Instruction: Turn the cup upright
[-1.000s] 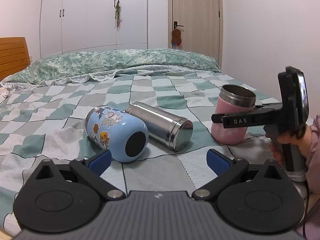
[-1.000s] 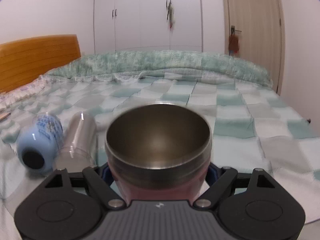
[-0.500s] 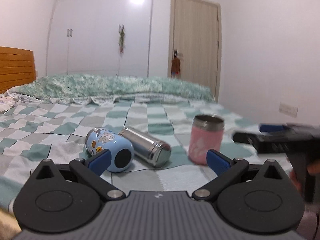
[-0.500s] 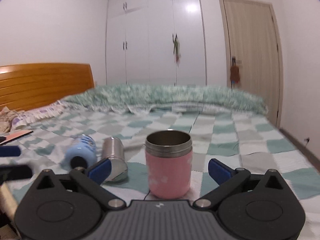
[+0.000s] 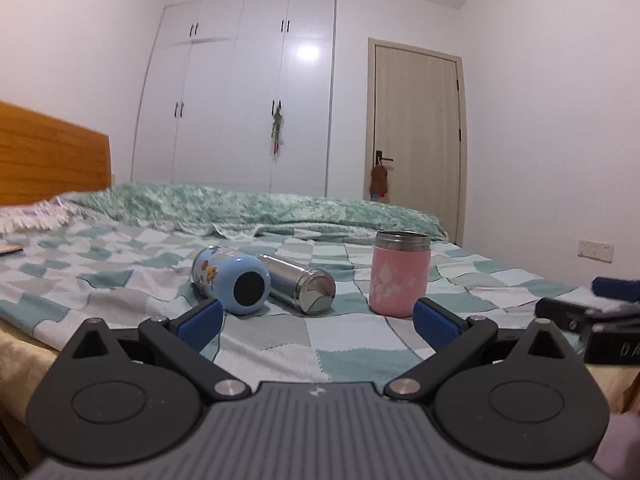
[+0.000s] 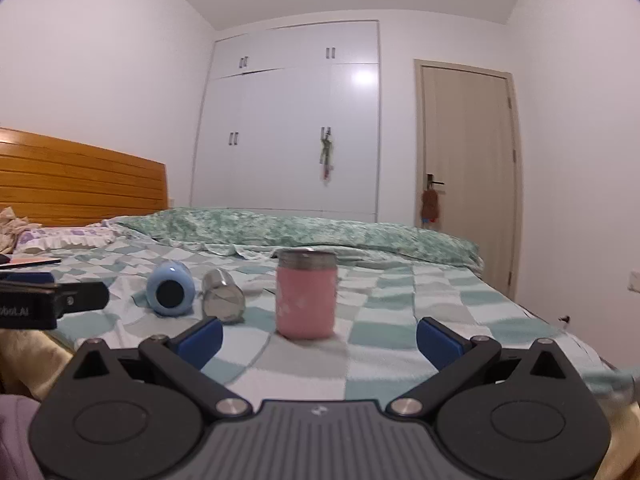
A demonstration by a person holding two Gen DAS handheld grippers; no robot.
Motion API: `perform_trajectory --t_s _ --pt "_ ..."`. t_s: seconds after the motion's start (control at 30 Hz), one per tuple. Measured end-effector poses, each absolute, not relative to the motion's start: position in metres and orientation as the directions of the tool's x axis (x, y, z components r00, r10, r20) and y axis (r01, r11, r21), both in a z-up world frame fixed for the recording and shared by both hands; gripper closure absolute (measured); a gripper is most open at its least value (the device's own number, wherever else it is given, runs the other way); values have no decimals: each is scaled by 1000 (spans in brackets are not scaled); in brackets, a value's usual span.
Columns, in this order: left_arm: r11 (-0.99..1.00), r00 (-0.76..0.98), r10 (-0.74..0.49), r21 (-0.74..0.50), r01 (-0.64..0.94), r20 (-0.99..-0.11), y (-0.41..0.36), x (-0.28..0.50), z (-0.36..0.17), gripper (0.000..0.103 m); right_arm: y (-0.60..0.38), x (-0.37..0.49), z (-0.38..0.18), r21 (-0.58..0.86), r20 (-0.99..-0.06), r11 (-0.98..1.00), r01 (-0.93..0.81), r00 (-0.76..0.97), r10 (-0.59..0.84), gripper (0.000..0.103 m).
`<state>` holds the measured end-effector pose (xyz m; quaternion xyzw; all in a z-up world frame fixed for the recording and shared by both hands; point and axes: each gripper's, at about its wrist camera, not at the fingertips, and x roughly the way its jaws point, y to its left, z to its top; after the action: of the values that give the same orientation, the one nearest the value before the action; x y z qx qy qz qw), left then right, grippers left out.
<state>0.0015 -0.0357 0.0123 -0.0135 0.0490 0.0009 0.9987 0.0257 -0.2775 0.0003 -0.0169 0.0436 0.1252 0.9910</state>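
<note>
- Pink cup [image 6: 306, 298] stands upright on the bed [image 6: 400, 320], at 12 o'clock from the right claw [image 6: 318, 334].
- Right claw and left claw [image 5: 316, 322] both gape wide, empty.

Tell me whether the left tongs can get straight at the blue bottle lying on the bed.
Probably yes. The left tongs are open, and the blue bottle lies on its side just beyond the left finger, nothing between. The steel flask lies close against its right side, which may crowd one finger.
</note>
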Motion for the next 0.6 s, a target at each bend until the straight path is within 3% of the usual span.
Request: perform_trajectory --t_s 0.6 --pt "1000 998 -5 -13 4 -60 -38 -8 5 0 -284 21 -4 -3 -57 979 -202 978 201 0"
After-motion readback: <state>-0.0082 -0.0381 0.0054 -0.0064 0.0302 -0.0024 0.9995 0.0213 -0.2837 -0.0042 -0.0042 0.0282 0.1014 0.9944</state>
